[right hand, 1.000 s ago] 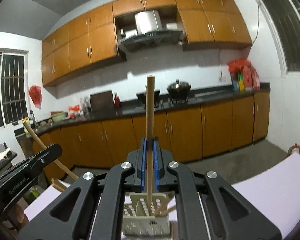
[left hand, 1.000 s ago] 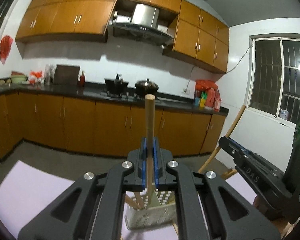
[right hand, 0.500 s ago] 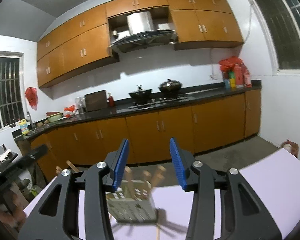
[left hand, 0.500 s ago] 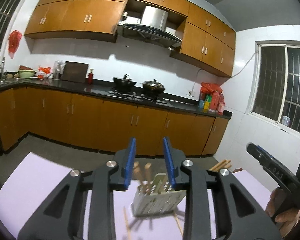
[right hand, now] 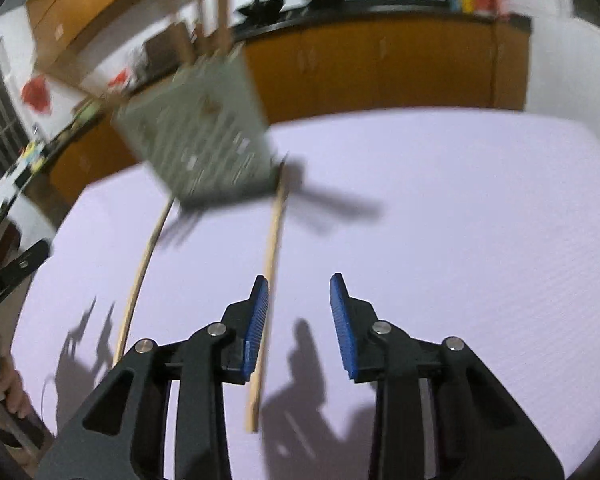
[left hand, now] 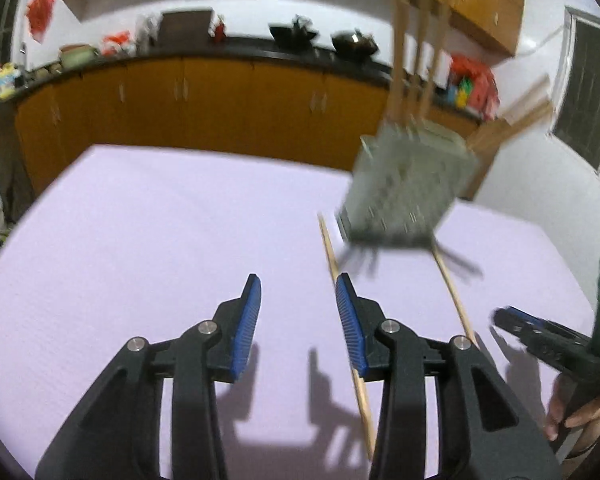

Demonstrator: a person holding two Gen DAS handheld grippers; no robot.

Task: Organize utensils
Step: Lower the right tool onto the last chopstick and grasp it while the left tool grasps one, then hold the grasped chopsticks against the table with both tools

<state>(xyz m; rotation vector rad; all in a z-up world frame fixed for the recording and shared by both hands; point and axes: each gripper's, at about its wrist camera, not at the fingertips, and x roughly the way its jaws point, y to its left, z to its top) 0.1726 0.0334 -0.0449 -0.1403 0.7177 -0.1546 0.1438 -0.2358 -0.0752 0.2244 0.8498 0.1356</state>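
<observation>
1. Left gripper [left hand: 298, 312]: jaws apart and opening, nothing between the blue pads [left hand: 247, 328]. One second ago they were clamped on an upright chopstick; that stick is gone from the grip.
2. Right gripper [right hand: 298, 316]: jaws apart but closing, gap empty. It too held an upright chopstick a second ago and has let it go.
3. Both cameras, then facing the kitchen wall, now look down at the lilac mat [left hand: 140, 240].
4. Two chopsticks lie loose on the mat. One [left hand: 342, 312] runs under the left gripper's right finger; the other [right hand: 270, 280] lies just beside the right gripper's left finger.
5. Holder [left hand: 408, 188]: perforated grey box beyond the loose sticks, with several sticks [left hand: 418, 56] upright in it. Blurred.
6. Judgement: the previous pair appears delivered to the holder; each gripper is placed to collect one remaining stick.
7. Writing: none legible. Lettering on the neighbouring gripper at the right wrist view's left edge is blurred.
</observation>
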